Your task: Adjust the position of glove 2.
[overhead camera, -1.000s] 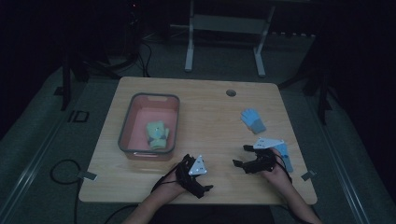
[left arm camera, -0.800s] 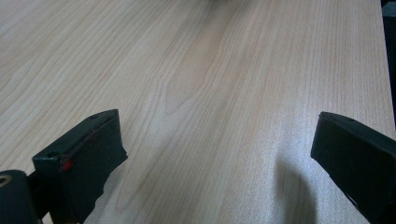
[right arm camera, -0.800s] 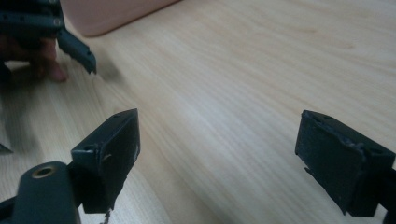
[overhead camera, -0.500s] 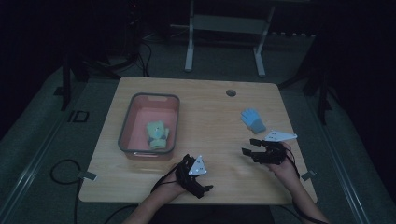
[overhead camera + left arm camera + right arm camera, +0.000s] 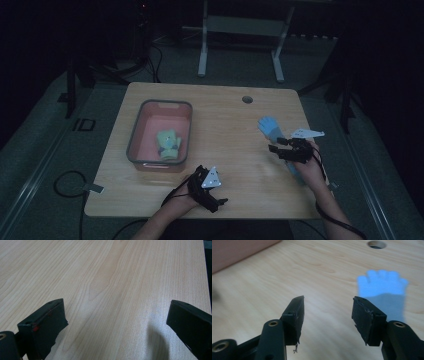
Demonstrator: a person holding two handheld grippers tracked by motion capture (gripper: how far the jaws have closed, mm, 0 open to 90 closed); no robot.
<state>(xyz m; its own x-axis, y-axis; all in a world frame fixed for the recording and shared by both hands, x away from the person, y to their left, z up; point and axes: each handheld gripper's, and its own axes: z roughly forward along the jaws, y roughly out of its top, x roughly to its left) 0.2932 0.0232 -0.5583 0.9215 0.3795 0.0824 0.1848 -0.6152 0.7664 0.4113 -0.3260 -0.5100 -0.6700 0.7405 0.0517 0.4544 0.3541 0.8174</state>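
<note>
Blue sock (image 5: pixel 270 128) lies just beyond the right gripper (image 5: pixel 274 148), jaws parted

Light-blue glove (image 5: pixel 270 128) — green-yellow glove (image 5: pixel 168 143) in the pink-floored, grey-rimmed bin (image 5: pixel 135 136); pale wood-grain table (image 5: pixel 225 120).

A tub (image 5: pixel 135 145) sits on the left side of the table (image 5: pixel 225 115), and a glove (image 5: pixel 168 144) lies in it. Another glove (image 5: pixel 269 127) lies flat on the right side, just past my right gripper (image 5: pixel 274 149). My left gripper (image 5: pixel 221 201) rests near the near edge, right of the tub. A small hole (image 5: pixel 247 99) is at the far edge.
</note>
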